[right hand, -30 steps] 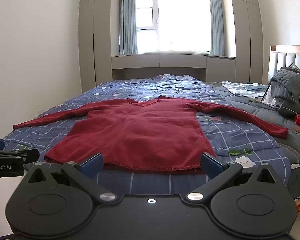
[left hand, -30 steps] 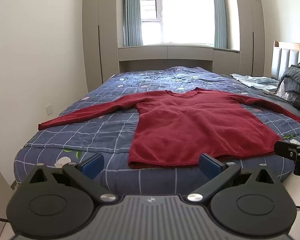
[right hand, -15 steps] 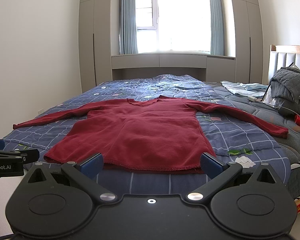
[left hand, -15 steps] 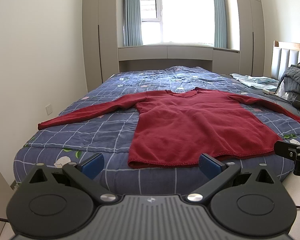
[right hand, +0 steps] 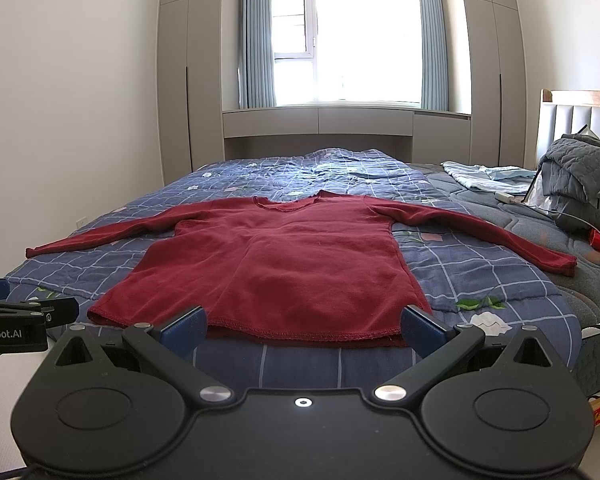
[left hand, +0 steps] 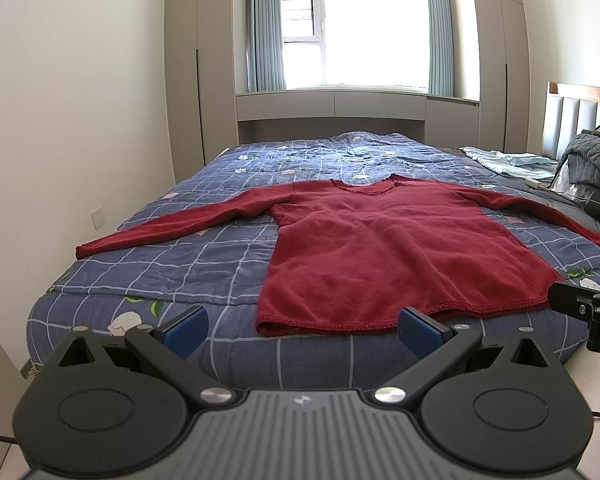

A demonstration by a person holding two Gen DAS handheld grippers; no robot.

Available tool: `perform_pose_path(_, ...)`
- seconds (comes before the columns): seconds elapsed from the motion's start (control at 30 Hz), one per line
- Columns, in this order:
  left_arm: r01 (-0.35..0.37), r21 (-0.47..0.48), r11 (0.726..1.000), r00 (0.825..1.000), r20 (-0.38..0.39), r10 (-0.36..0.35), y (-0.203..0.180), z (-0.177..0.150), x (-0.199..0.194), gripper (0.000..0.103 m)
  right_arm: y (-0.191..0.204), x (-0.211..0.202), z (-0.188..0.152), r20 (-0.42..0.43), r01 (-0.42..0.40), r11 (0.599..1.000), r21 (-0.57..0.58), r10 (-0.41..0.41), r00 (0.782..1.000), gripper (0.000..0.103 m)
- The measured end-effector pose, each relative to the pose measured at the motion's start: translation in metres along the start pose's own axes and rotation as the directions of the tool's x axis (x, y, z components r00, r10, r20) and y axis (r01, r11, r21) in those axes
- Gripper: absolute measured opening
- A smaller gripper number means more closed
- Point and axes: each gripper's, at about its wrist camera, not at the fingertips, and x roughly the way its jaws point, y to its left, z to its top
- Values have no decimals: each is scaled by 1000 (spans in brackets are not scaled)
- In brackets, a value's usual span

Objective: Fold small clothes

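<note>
Folding hasn't started as far as I can tell: the red sweater [left hand: 384, 248] lies flat and face up on the blue checked quilt [left hand: 180, 264], both sleeves stretched straight out to the left and right, collar at the far end toward the window [left hand: 356, 24], hem at the near edge of the bed. So every fold is left to do, sleeves in first and then the body, I'd guess. The left gripper [left hand: 302, 326] sits just off the near edge of the bed with its blue pads spread wide apart and nothing between them, lined up roughly with the left half of the hem. The right gripper [right hand: 303, 326] is the same deal, wide apart and empty, facing the middle of the hem. Neither one touches the cloth. Room-wise it looks pretty good: there's bare quilt on both sides of the body and beyond the collar. The left sleeve cuff ends close to the left edge of the bed, so dragging it outward could drop it over the side. On the right, the cuff ends near a pile of gray bedding [right hand: 576, 176], a white cable and something red, so that side is tighter. The hem also sits right at the near edge, meaning a careless pull toward me could slide the whole thing off.
</note>
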Motion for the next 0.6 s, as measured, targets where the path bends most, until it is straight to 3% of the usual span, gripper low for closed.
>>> perform_pose_path(0.6, 1, -1, 1000, 1000, -1, -1, 0, 0, 0, 103, 1, 1, 1, -2, 0, 1000, 2, 0, 1000, 103)
